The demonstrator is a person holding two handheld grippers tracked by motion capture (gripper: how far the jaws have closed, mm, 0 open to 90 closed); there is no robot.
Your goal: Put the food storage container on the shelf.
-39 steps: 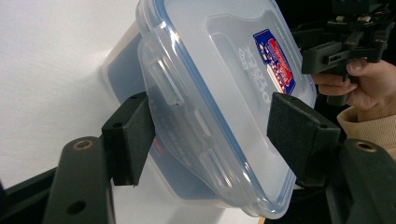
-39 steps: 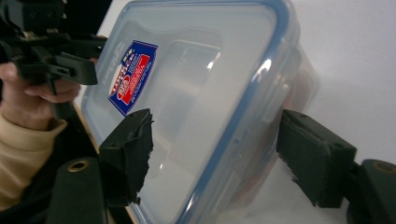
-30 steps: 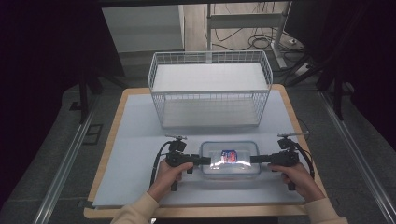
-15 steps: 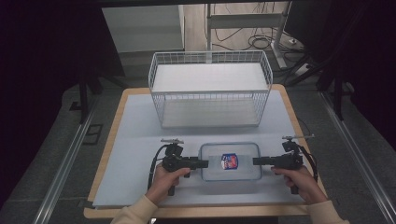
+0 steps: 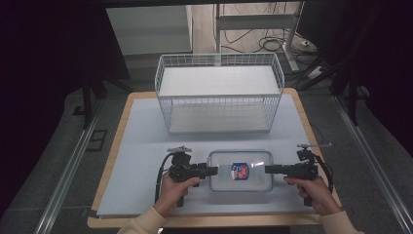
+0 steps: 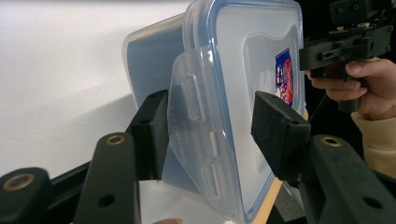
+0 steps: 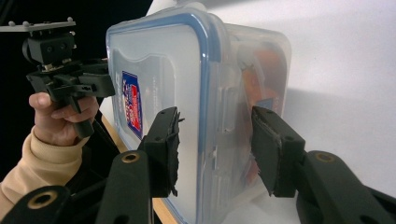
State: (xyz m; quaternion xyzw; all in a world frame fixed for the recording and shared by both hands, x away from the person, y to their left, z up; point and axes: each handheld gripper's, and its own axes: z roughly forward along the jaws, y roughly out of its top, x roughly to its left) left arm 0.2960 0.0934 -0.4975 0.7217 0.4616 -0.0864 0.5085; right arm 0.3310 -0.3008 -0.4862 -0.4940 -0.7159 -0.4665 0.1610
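Lidded plastic container [image 5: 240, 170] is lying flat near the table's front edge [image 5: 214, 220], its long axis running left to right, labelled lid facing up. Bare table surface is stretching between it and the wire basket [image 5: 219, 92] behind. The left gripper [image 5: 213, 170] is pinching its left-end latch flap. The right gripper [image 5: 269, 169] is straddling the right end, jaws just closing, seemingly not yet pressing.

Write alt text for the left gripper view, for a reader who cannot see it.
Two black fingers of the left gripper straddle the side latch flap of a clear plastic food container with a blue-sealed lid, on a white table. Beyond it, a hand holds the right gripper at the container's far end.
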